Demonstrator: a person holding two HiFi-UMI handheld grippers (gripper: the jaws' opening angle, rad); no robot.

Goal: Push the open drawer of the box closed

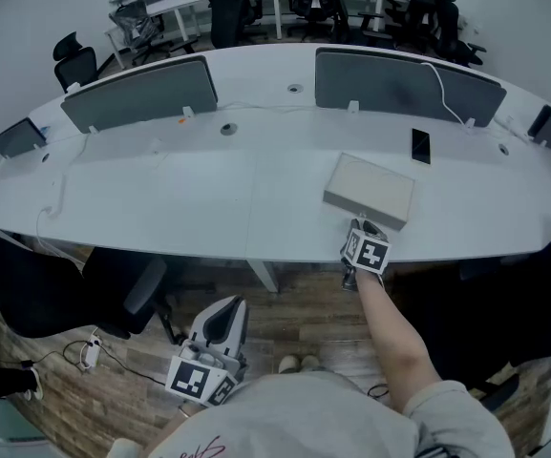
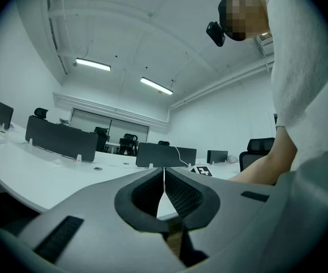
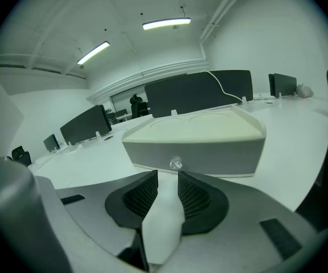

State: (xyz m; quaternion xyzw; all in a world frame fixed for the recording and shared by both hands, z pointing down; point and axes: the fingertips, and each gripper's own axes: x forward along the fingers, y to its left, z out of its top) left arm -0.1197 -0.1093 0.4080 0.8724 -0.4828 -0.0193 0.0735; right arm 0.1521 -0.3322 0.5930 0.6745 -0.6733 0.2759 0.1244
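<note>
A flat cream box (image 1: 370, 189) lies on the white desk (image 1: 208, 198) near its front edge. In the right gripper view the box (image 3: 195, 129) shows a grey drawer front with a small clear knob (image 3: 175, 164), and that front looks about flush with the body. My right gripper (image 1: 360, 228) is at the drawer front. Its jaws (image 3: 167, 174) stand a narrow gap apart just short of the knob and hold nothing. My left gripper (image 1: 227, 307) hangs low over the wooden floor near my body. Its jaws (image 2: 164, 170) are pressed together and empty.
A dark phone (image 1: 420, 145) lies behind the box. Grey divider screens (image 1: 141, 93) (image 1: 404, 84) stand along the desk's far side, with a white cable (image 1: 447, 93) over the right one. A black office chair (image 1: 113, 289) sits under the desk at left.
</note>
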